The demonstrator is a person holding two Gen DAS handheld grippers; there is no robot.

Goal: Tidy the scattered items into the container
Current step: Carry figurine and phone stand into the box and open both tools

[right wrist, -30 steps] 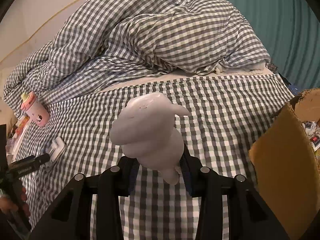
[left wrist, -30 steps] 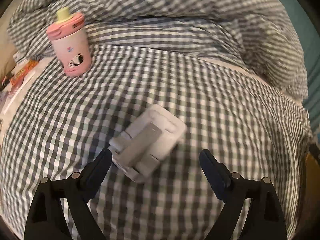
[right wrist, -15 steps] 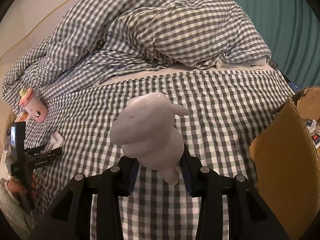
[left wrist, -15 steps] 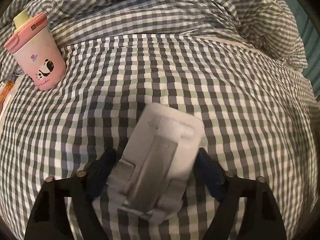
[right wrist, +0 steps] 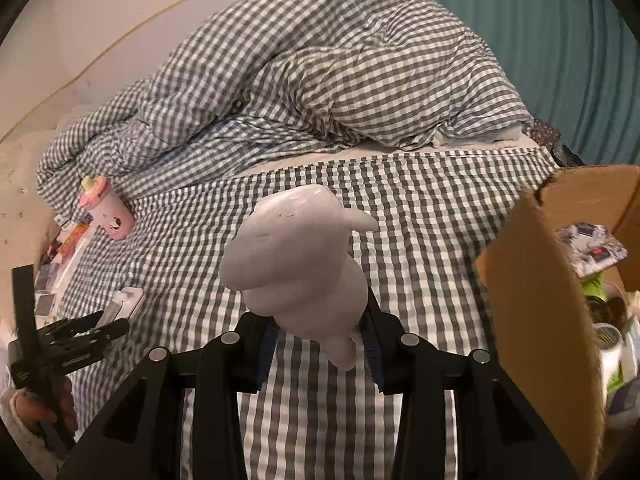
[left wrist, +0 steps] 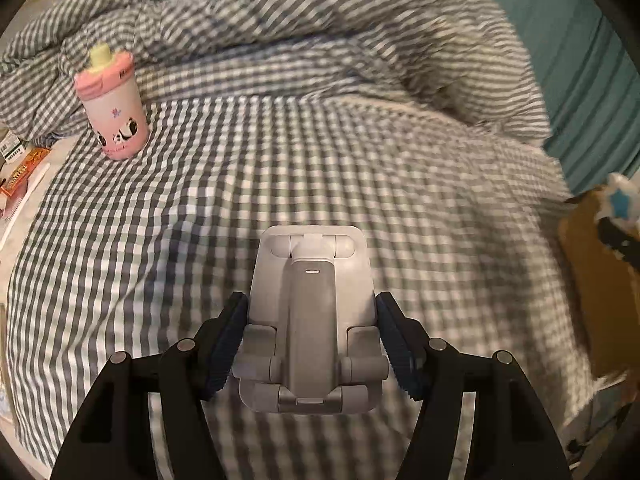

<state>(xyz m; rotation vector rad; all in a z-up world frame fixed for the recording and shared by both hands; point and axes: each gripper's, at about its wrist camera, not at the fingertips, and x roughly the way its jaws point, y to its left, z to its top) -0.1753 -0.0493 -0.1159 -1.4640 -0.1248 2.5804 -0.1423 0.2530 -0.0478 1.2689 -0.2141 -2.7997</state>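
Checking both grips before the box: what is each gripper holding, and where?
Left gripper: grey folding stand, clamped across its side edges. Right gripper: white plush toy, by its lower body.

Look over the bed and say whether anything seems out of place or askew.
The pink sippy cup leans against the rumpled checked duvet instead of standing straight. Small packets lie scattered at the bed's edge, outside the cardboard box. Nothing looks spilled or broken.

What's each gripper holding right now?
Left gripper just closed on grey folding phone stand. Right gripper holds white squishy figure. Cardboard box open, unobstructed.
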